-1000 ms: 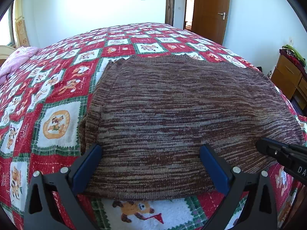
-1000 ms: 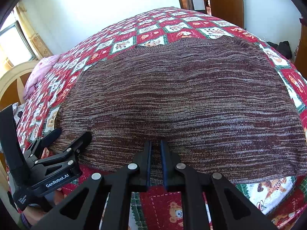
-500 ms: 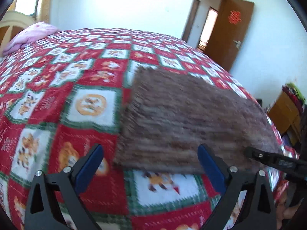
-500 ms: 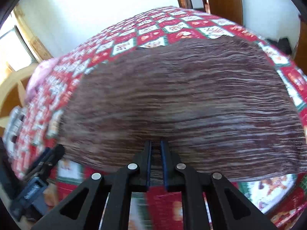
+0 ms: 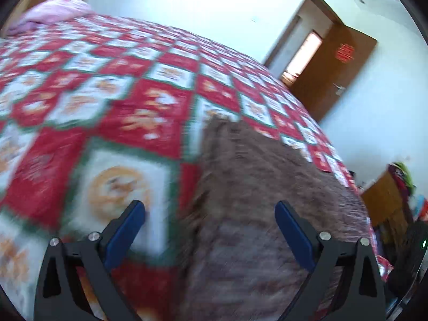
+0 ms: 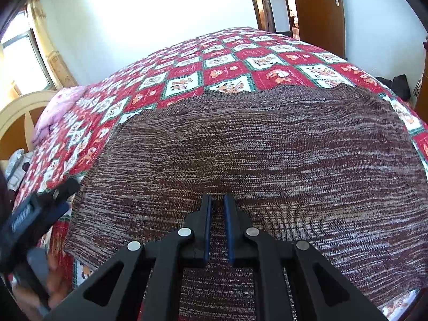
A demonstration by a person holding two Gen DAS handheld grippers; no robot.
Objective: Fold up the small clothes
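Bed, one, covered by a red, white and green patchwork quilt (image 6: pixel 230 61), filling most of both views. Knitted brown-marled garment (image 6: pixel 267 144), one, lay spread flat on the quilt, its long axis running side to side across the right wrist view, its near hem at the bed's front edge. Pink pillow (image 6: pixel 58 107), one, far corner, well apart from the garment. Right gripper (image 6: pixel 217 203), one: jaws drawn close together, pinching a fold of the garment's near hem about midway along its width. Left gripper (image 5: pixel 210 215), one: jaws spread wide, nothing between them; it hung over the garment's left side edge, with quilt under one finger and knit under the other. That picture was blurred, so contact with the cloth could not be told. Seen from the right wrist, the left gripper sat just beside the garment's near left corner, held by the person's hand (image 6: pixel 53 289). Judgement: the left gripper was the nearer to that corner, so the coming grasp would fall to it, the cloth lying ahead and to its right.
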